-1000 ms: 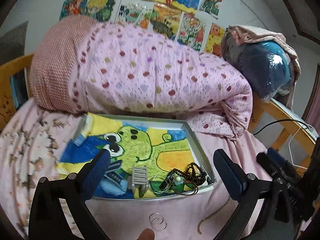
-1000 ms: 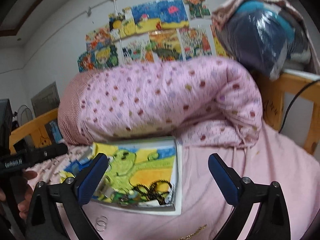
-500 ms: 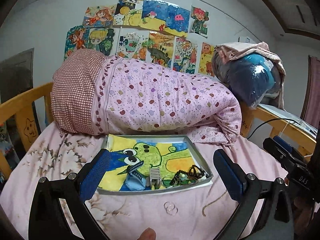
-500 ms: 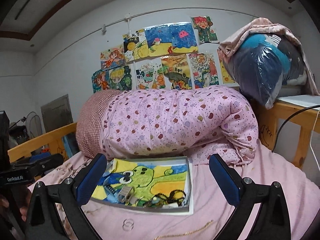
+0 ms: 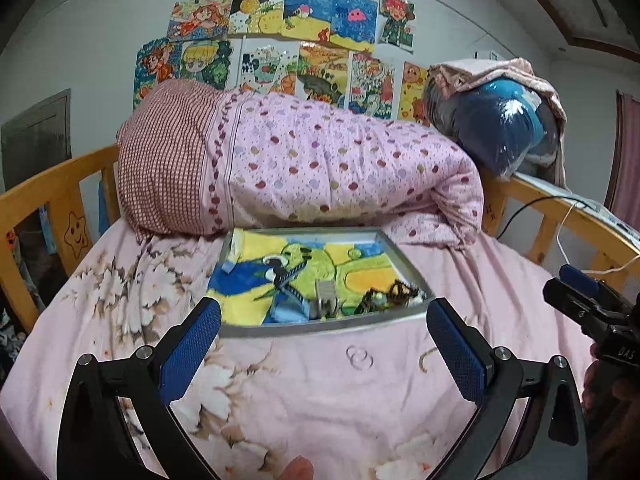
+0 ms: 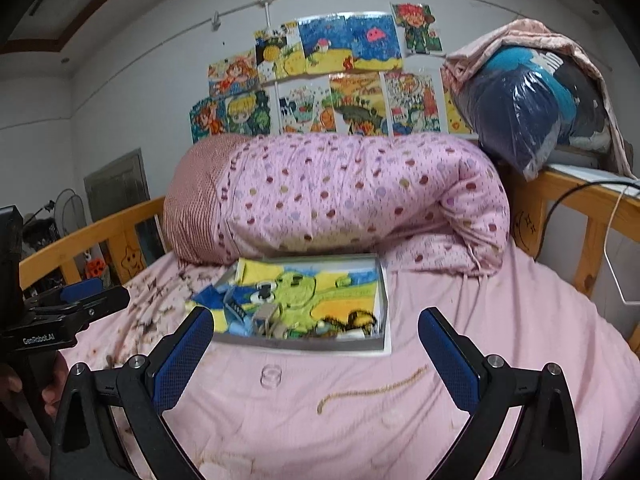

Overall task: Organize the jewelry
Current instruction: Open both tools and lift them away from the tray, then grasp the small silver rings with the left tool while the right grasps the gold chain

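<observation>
Right wrist view: thin gold chain (image 6: 372, 391) lies strung out on pink bedsheet (image 6: 500, 344)
Rings: two clear linked rings (image 6: 271, 376) beside it
Tray: shallow grey tray (image 6: 384, 300) holds jumbled jewelry
Grippers: left gripper (image 5: 322, 352) and right gripper (image 6: 314, 358) both wide apart, empty

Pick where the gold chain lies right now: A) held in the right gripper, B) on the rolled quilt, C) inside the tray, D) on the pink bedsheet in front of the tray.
D: the gold chain lies stretched on the bedsheet, just outside the tray, with both grippers open and empty.

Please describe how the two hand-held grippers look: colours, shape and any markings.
Both are alike: the left hand-held gripper and right hand-held gripper have black angular frames with silver bolts and blue textured pads. One body reads "GenRobot.AI", the other "DAS".
</observation>
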